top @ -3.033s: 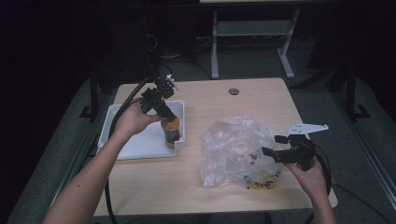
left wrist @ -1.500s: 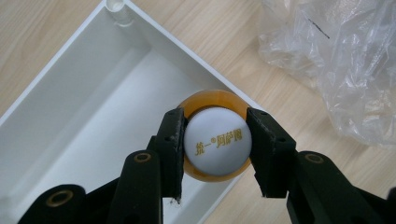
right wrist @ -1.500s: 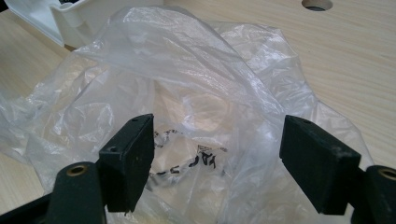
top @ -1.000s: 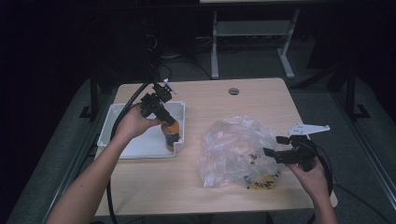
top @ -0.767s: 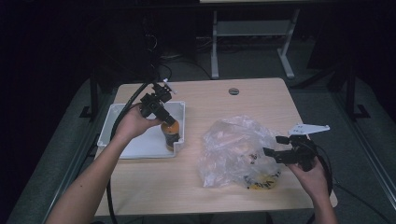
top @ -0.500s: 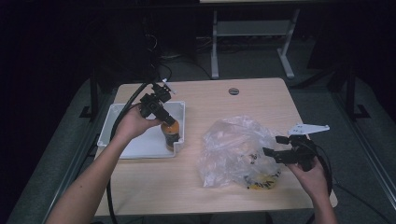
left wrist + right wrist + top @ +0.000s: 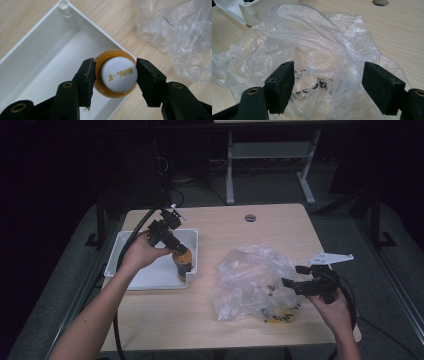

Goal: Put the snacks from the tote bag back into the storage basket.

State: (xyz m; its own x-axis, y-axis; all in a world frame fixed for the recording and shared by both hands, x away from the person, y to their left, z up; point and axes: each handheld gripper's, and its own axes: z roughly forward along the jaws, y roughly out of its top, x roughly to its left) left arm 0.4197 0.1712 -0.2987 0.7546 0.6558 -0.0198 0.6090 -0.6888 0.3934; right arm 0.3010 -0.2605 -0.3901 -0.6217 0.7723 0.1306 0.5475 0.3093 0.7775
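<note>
An orange drink bottle [image 7: 120, 75] with a white printed cap stands upright in the near right corner of the white tray [image 7: 50, 57]. My left gripper [image 7: 115, 66] hangs over it. Its jaws have just been opening and stand on either side of the bottle's top, pads close to it but not pressing. From above, the left gripper [image 7: 176, 248] sits on the bottle [image 7: 183, 264] in the tray [image 7: 150, 276]. My right gripper [image 7: 327, 75] is open wide, its jaws facing a crumpled clear plastic bag [image 7: 312, 42]. In the high view the right gripper [image 7: 293, 276] is at the bag's [image 7: 250, 280] right edge.
Something yellow with black print [image 7: 280, 316] lies inside the bag near the table's front edge. A round cable hole [image 7: 250, 217] is at the back of the wooden table [image 7: 225, 235]. Cables trail from both grippers.
Since the earliest frame the left hand has shifted slightly downward at the tray with the bottle under its gripper. The right hand and the bag have kept still.
</note>
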